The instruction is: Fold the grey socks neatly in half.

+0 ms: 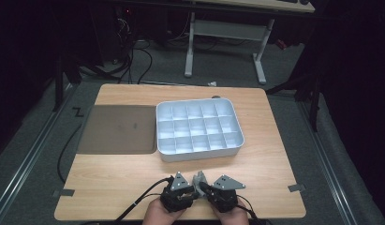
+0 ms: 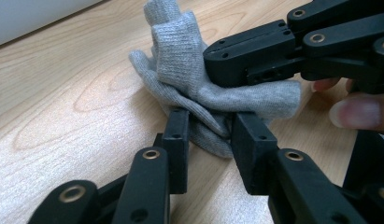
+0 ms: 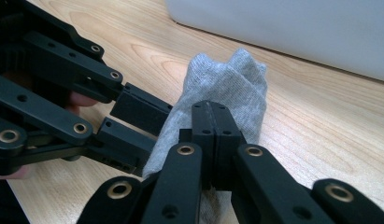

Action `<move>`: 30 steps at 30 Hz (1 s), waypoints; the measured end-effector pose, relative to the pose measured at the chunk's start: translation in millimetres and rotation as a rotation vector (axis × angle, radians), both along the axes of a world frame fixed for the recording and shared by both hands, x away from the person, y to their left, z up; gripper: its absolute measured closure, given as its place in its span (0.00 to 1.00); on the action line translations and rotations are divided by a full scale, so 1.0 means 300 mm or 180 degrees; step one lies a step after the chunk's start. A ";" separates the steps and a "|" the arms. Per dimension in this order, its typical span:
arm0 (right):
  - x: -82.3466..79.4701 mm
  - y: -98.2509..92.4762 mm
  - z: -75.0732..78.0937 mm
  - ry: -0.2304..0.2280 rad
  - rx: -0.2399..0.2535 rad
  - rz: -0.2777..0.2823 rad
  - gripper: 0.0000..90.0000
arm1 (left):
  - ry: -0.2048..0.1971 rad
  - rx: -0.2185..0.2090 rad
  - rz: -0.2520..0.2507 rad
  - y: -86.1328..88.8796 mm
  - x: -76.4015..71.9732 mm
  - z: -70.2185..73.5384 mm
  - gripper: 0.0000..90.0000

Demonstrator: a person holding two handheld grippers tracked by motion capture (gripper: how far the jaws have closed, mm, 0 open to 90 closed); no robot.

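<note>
Wooden table (image 1: 110,183); empty tray (image 1: 198,129) lies beyond my grippers. My left gripper (image 2: 209,133) and right gripper (image 3: 212,122) both pinch one grey sock (image 2: 189,79) between them; I'd judge nothing sorted yet.

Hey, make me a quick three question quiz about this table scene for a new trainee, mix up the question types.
1. True or false: both tongs, the left tongs and the right tongs, grip the grey sock.
2. Multiple choice: the white compartment tray holds A) socks, B) nothing visible, C) screws.
3. Fill the blank: the dark mat lies directly to the tray's ____ in the high view.

Key: 1 true: the left tongs' jaws pinch one part of the sock, the right tongs' jaws are shut on another. 2 B. 3 left, touching or nearly touching the tray's side.
</note>
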State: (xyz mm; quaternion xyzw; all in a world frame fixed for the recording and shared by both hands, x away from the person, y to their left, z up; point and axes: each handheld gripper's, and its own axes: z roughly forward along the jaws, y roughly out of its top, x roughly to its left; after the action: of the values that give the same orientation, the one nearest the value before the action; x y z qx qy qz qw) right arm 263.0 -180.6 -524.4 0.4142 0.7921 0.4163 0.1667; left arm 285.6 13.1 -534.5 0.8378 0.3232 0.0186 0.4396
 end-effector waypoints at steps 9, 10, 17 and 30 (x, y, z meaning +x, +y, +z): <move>-0.001 0.001 -0.005 -0.0027 -0.0002 0.0049 1.00 | -0.0037 -0.0143 0.0120 0.056 -0.015 0.009 0.72; -0.001 0.001 -0.005 -0.0030 -0.0003 0.0054 1.00 | -0.0063 -0.0173 0.0151 0.059 -0.015 0.014 0.74; -0.002 0.001 -0.006 -0.0025 0.0011 0.0068 1.00 | -0.0394 -0.0321 0.0332 0.047 -0.005 0.082 0.99; -0.009 -0.004 -0.009 -0.0039 0.0036 0.0087 1.00 | -0.0399 -0.0176 0.0389 -0.044 0.049 0.042 1.00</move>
State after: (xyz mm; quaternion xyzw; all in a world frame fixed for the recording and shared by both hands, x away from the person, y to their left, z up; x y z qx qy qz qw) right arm 260.4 -181.9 -527.0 0.4017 0.7943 0.4255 0.1635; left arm 300.4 0.0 -521.8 0.8012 0.3461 0.0889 0.4799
